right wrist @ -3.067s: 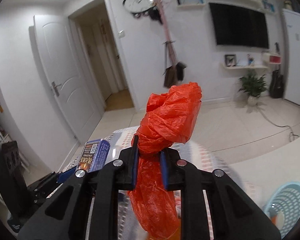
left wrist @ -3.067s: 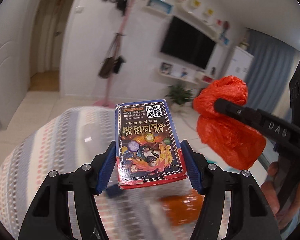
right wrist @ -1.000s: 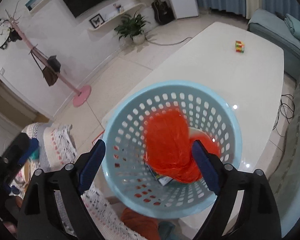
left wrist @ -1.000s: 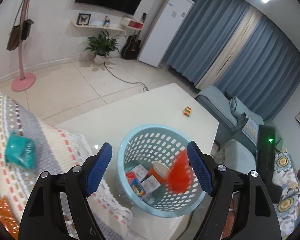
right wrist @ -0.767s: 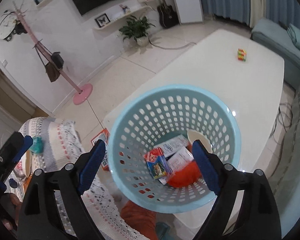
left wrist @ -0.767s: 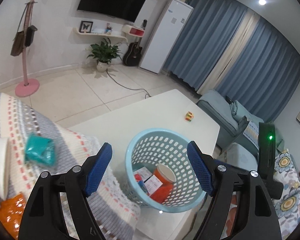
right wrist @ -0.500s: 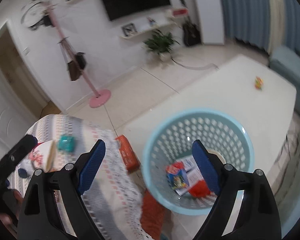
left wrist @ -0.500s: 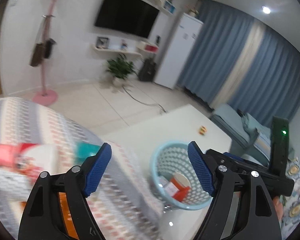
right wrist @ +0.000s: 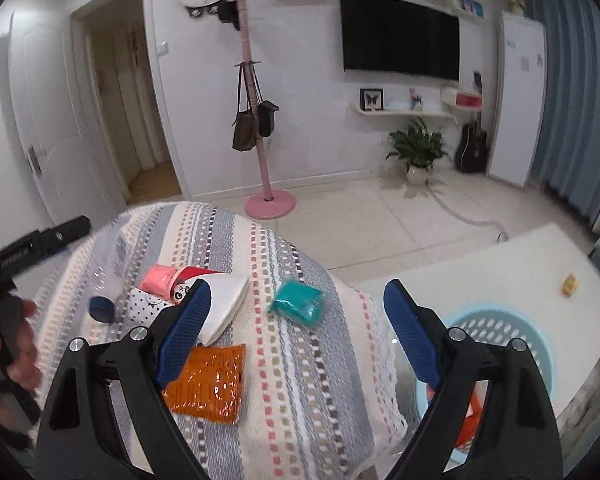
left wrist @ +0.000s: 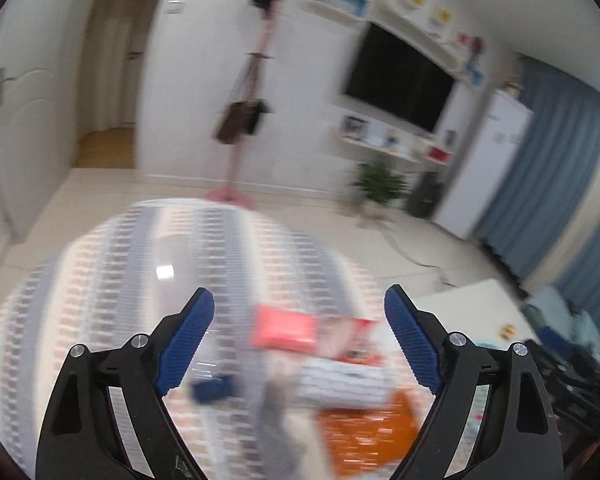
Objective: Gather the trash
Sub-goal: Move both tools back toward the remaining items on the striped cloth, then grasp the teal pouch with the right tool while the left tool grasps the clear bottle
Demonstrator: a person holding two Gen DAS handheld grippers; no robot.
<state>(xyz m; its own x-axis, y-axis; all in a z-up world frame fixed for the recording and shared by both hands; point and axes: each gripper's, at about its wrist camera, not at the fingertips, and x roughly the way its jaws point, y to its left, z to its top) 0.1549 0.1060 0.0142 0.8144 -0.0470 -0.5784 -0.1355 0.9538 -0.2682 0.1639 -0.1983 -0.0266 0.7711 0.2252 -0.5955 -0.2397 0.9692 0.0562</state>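
Left gripper [left wrist: 299, 340] gapes wide; right gripper [right wrist: 297, 332] likewise.

The packet [right wrist: 205, 384] lies on the cloth [right wrist: 300, 380] — the basket [right wrist: 512, 344] sits right, on the table [right wrist: 480, 280].
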